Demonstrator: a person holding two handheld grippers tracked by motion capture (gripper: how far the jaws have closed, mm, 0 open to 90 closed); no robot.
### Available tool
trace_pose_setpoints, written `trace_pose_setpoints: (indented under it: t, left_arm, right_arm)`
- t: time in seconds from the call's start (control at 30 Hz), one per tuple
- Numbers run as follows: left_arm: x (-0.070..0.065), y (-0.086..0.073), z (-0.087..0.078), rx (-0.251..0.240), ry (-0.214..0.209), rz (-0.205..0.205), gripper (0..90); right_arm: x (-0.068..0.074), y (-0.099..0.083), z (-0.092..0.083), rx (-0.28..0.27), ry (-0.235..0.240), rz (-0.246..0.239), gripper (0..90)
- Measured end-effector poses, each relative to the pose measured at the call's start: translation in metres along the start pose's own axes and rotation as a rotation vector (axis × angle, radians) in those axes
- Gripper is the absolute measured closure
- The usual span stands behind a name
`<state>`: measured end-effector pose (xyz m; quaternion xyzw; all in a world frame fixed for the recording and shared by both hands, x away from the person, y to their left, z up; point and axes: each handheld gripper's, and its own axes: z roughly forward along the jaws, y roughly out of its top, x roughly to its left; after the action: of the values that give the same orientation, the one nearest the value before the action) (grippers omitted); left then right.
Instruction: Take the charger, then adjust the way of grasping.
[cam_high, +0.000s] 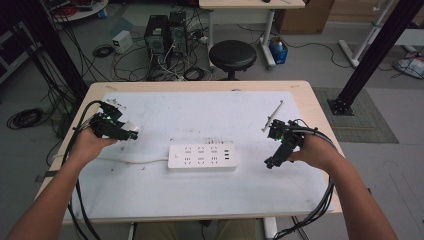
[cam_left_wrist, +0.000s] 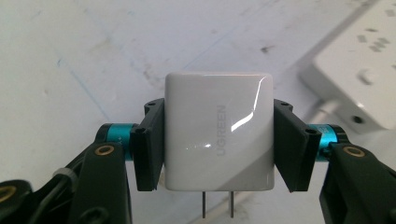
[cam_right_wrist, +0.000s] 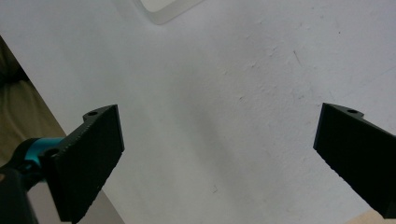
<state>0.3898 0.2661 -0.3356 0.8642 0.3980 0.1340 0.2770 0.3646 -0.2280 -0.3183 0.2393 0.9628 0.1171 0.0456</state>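
A white wall charger (cam_left_wrist: 218, 137), marked with a brand name on its broad face, is shown clamped between the two black jaws of the left gripper (cam_left_wrist: 218, 144); the pads press on its two side faces, and its two flat prongs (cam_left_wrist: 217, 205) point back toward the gripper body. In the high view the charger (cam_high: 131, 126) is seen at the left of the table, held clear of the white mat (cam_high: 210, 185) and well apart from the white power strip (cam_high: 202, 157), which lies flat near the middle of the mat with its cord (cam_high: 125, 160) running off to the left.

The right gripper (cam_right_wrist: 219, 154) is held with its jaws spread wide and nothing between them; beneath it only bare mat and a corner of the strip (cam_right_wrist: 166, 8) are seen. In the high view it (cam_high: 276, 145) is poised at the right of the table, near the strip's right end but apart from it.

The step in hand is judged to be the carrying phase: the charger has been gripped and is not yet at a socket. For the next move, the charger would need to be turned so that its prongs face down, brought over a matching two-slot outlet and pressed straight in. The strip would probably need to be steadied by the free gripper, lest it slide.
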Motion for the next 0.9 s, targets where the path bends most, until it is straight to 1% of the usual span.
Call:
trace_pose_setpoints:
  t: [0.03, 0.07, 0.1, 0.2, 0.23, 0.27, 0.3, 0.33, 0.43, 0.47, 0.5, 0.53, 0.57, 0.6, 0.63, 0.7, 0.73, 0.77, 0.8, 0.83, 0.87, 0.9]
  left_arm:
    - [-0.005, 0.001, -0.004, -0.005, 0.001, 0.011, 42.5]
    - [-0.012, 0.003, -0.012, -0.017, -0.011, 0.035, 42.5]
    - [-0.012, 0.003, -0.012, -0.017, -0.011, 0.035, 42.4]
    - [-0.02, 0.007, -0.022, -0.03, -0.014, 0.068, 42.4]
    - [-0.023, 0.007, -0.024, -0.033, -0.014, 0.07, 42.5]
    - [-0.027, 0.008, -0.028, -0.038, -0.018, 0.095, 42.5]
    - [-0.029, 0.009, -0.029, -0.037, -0.021, 0.109, 42.5]
    - [-0.029, 0.009, -0.029, -0.037, -0.021, 0.109, 42.5]
    - [-0.034, 0.01, -0.032, -0.035, -0.027, 0.143, 42.5]
    - [-0.037, 0.01, -0.034, -0.041, -0.025, 0.164, 42.5]
    - [-0.037, 0.01, -0.034, -0.041, -0.025, 0.164, 42.5]
    - [-0.04, 0.011, -0.035, -0.048, -0.031, 0.179, 42.5]
    - [-0.04, 0.011, -0.035, -0.048, -0.031, 0.179, 42.4]
    - [-0.042, 0.012, -0.036, -0.046, -0.036, 0.193, 42.4]
    - [-0.042, 0.012, -0.036, -0.046, -0.036, 0.193, 42.4]
    - [-0.045, 0.013, -0.037, -0.04, -0.043, 0.21, 42.4]
    - [-0.046, 0.014, -0.037, -0.041, -0.047, 0.216, 42.4]
    - [-0.047, 0.014, -0.037, -0.044, -0.051, 0.217, 42.4]
    - [-0.047, 0.014, -0.037, -0.044, -0.051, 0.217, 42.4]
    - [-0.049, 0.015, -0.037, -0.045, -0.059, 0.233, 42.4]
    - [-0.049, 0.015, -0.037, -0.045, -0.059, 0.233, 42.4]
    - [-0.05, 0.016, -0.037, -0.048, -0.064, 0.24, 42.4]
  right_arm:
    - [0.0, 0.0, 0.0, -0.002, 0.001, -0.002, 1.0]
    - [0.0, 0.001, 0.0, -0.008, 0.005, 0.0, 1.0]
    - [0.0, 0.001, -0.001, -0.007, 0.002, 0.007, 1.0]
    - [0.0, 0.001, -0.001, -0.017, 0.003, 0.004, 1.0]
    - [0.0, 0.001, -0.001, -0.019, -0.001, 0.004, 1.0]
    - [0.001, 0.001, -0.002, -0.025, -0.006, 0.008, 1.0]
    - [0.001, 0.001, -0.002, -0.031, -0.012, 0.005, 0.9]
    - [0.001, 0.0, -0.003, -0.036, -0.015, 0.011, 1.0]
    - [0.002, -0.001, -0.003, -0.043, -0.018, 0.017, 1.0]
    - [0.003, -0.001, -0.002, -0.049, -0.02, 0.006, 1.0]
    - [0.003, -0.001, -0.002, -0.049, -0.02, 0.006, 1.0]
    - [0.003, -0.001, -0.001, -0.052, -0.025, 0.002, 1.0]
    - [0.003, -0.001, -0.001, -0.052, -0.025, 0.002, 1.0]
    - [0.005, -0.001, -0.001, -0.054, -0.023, 0.002, 1.0]
    - [0.005, -0.001, -0.001, -0.054, -0.023, 0.002, 1.0]
    - [0.006, -0.002, 0.0, -0.069, -0.028, 0.008, 1.0]
    - [0.007, -0.002, 0.0, -0.074, -0.036, 0.02, 1.0]
    - [0.008, -0.003, 0.0, -0.08, -0.049, 0.016, 1.0]
    - [0.009, -0.003, 0.0, -0.079, -0.055, 0.027, 1.0]
    - [0.009, -0.004, 0.0, -0.082, -0.056, 0.023, 1.0]
    - [0.009, -0.004, 0.0, -0.082, -0.056, 0.023, 1.0]
    - [0.01, -0.006, 0.0, -0.096, -0.055, 0.028, 1.0]
